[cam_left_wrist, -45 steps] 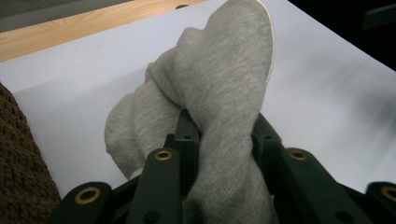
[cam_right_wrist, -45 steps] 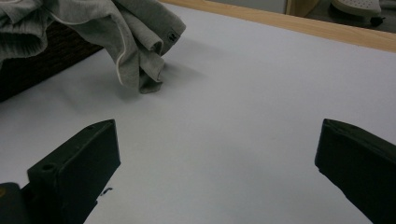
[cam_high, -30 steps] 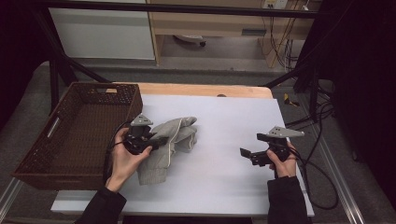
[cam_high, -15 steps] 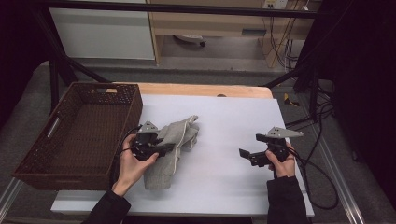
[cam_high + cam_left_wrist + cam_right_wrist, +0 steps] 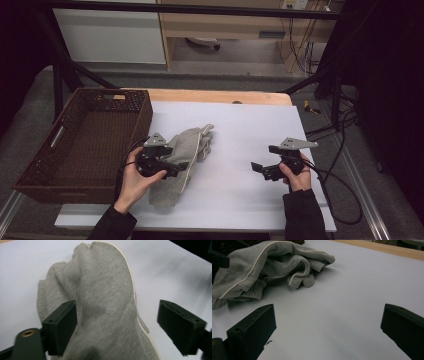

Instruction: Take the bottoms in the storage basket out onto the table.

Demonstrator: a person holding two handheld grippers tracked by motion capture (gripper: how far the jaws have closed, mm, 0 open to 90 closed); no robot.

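Grasping step: left claw (image 5: pixel 117 327) spread open around grey garment (image 5: pixel 185 155), lower centre-left.
Right claw (image 5: pixel 261 169): open, idle.
Next: closure on fabric judged needed.

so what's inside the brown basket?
The basket looks empty: bare woven floor. Its near wall hides the front strip. The grey garment lies outside on the table, under the open left gripper.

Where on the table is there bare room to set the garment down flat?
Bare white table lies between the grey garment and the right gripper, and beyond toward the wooden edge. It is crowded at the left gripper beside the basket.
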